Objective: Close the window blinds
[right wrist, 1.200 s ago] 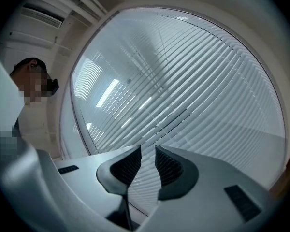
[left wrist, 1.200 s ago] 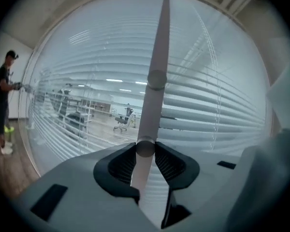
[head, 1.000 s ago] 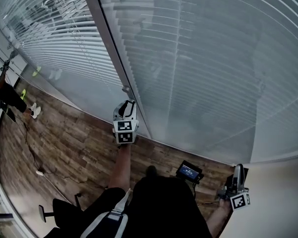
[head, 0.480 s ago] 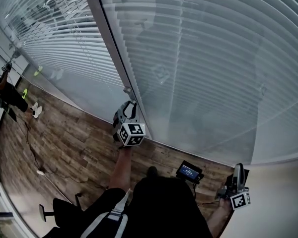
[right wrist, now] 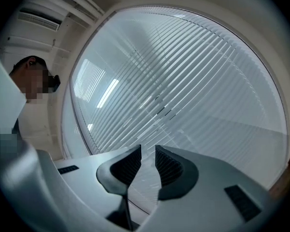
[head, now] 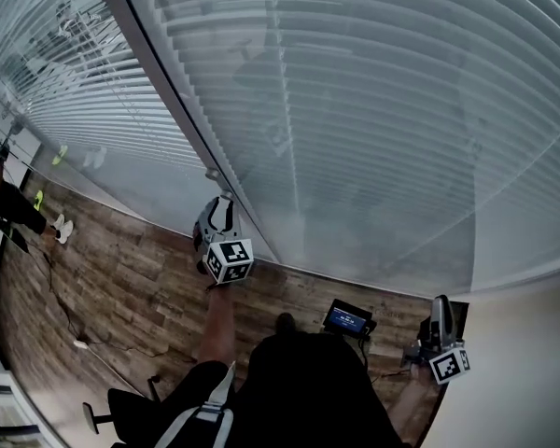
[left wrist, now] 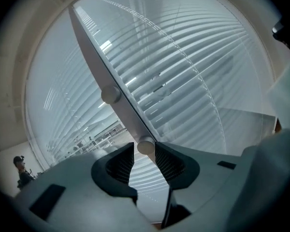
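Step in hand, by my reading: tilting the slats shut with the twist knob.

- The left tongs [left wrist: 145, 149] are reaching up to the frame post [head: 182, 110] that is standing between the two glazed panes. They are closing on the lower knob [left wrist: 146, 146], which is sitting right at their tips with the pads against its sides. It is a shallow pinch rather than a deep one.
- A second knob [left wrist: 111, 95] is sitting higher on the same post, untouched.
- The right tongs [right wrist: 148, 152] are hanging low at the person's right side. They are standing slightly parted, with nothing between them and only slats showing beyond.

Task object: the blinds are hanging behind the glass on both sides of the post, reaching down close to the wooden floor [head: 121, 278].

Progress, judged:
- The right-hand blind [head: 373, 129] is looking largely done, with slats overlapping into a pale, nearly unbroken sheet. The right gripper view is showing a few short dark gaps near its middle, so it is not fully sealed.
- The left-hand blind [head: 65, 82] is lagging. In the left gripper view, a lit room and a standing person [left wrist: 20, 170] are showing through the pane left of the post.

Remaining, as a judgement: finishing the twist until the gaps vanish, then probably working the other knob. I cannot tell which knob is driving which pane. The main risk is the knob slipping out of such a shallow pinch.
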